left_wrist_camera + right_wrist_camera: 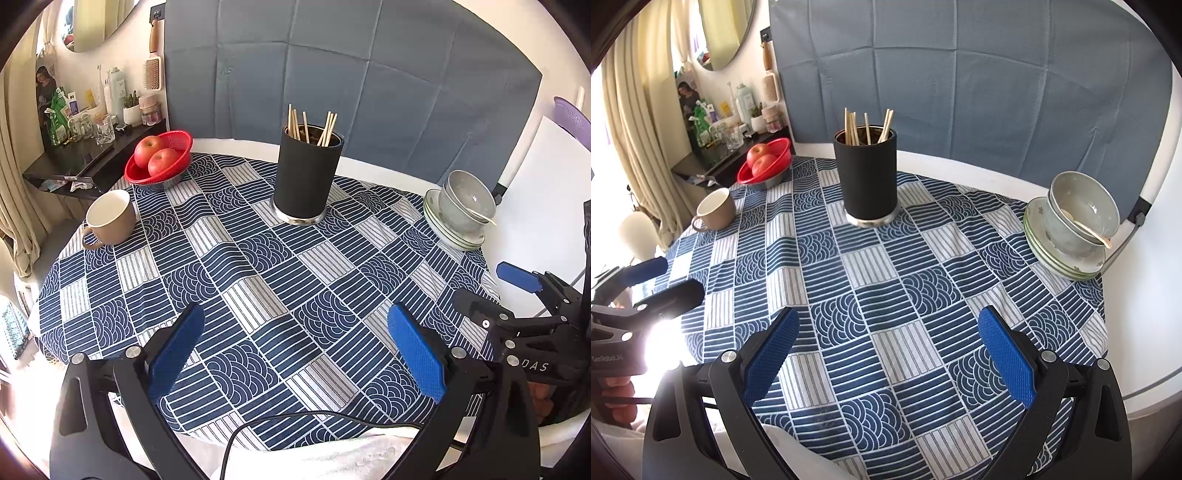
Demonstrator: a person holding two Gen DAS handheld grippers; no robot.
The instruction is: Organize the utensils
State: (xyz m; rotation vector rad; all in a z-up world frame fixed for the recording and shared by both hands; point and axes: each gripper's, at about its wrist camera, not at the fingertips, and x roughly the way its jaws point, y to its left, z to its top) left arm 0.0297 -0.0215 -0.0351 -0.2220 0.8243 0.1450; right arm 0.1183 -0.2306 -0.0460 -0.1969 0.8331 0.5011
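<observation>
Several chopsticks [310, 125] sink into the holder [306, 173], lower halves hidden.

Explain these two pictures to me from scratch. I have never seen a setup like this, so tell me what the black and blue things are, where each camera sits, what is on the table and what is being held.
There is no robot here: a person holds a two-finger tool in each hand. Each picture comes from a wide-angle camera on one tool, looking along its blue fingers.

In the left wrist view, the left gripper is open and empty. In the right wrist view, the right gripper is open and empty too.

On the patterned tablecloth stand a black holder with chopsticks upright in it, a beige mug, a red basket with two apples, and stacked bowls on plates with a spoon lying in the top bowl.
</observation>
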